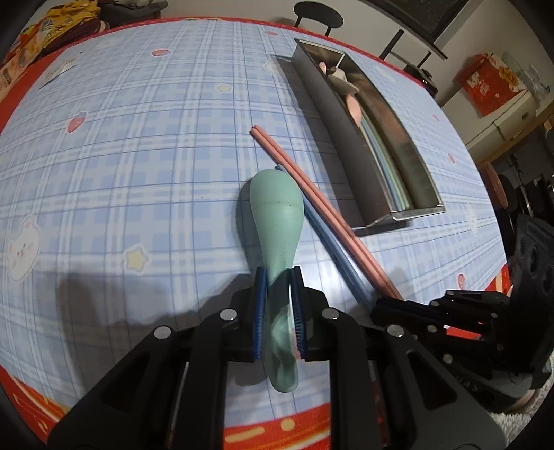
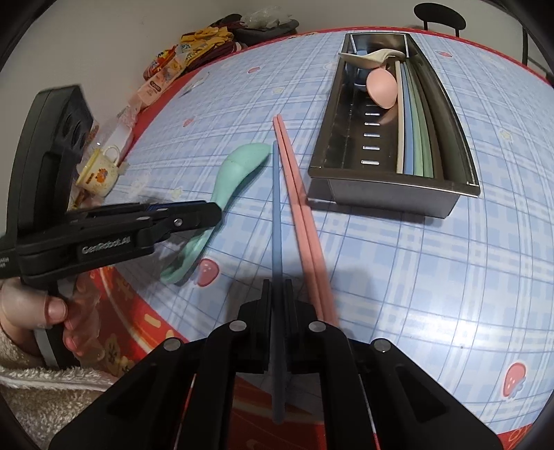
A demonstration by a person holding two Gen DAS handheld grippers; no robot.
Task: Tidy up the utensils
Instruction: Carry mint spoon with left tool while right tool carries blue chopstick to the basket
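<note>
My left gripper is shut on the handle of a mint-green spoon, whose bowl faces down on the checked tablecloth. The right wrist view shows this left gripper from the side over the green spoon. My right gripper is shut on a single blue chopstick, which runs forward along the table. Two pink chopsticks lie side by side just right of it. Beyond them stands a steel utensil tray holding a pink spoon, a white spoon and several pastel chopsticks.
A yellow cup and snack packets sit at the table's left edge. A black chair stands behind the far side. A person's hand grips the left tool. The red table border is close below my grippers.
</note>
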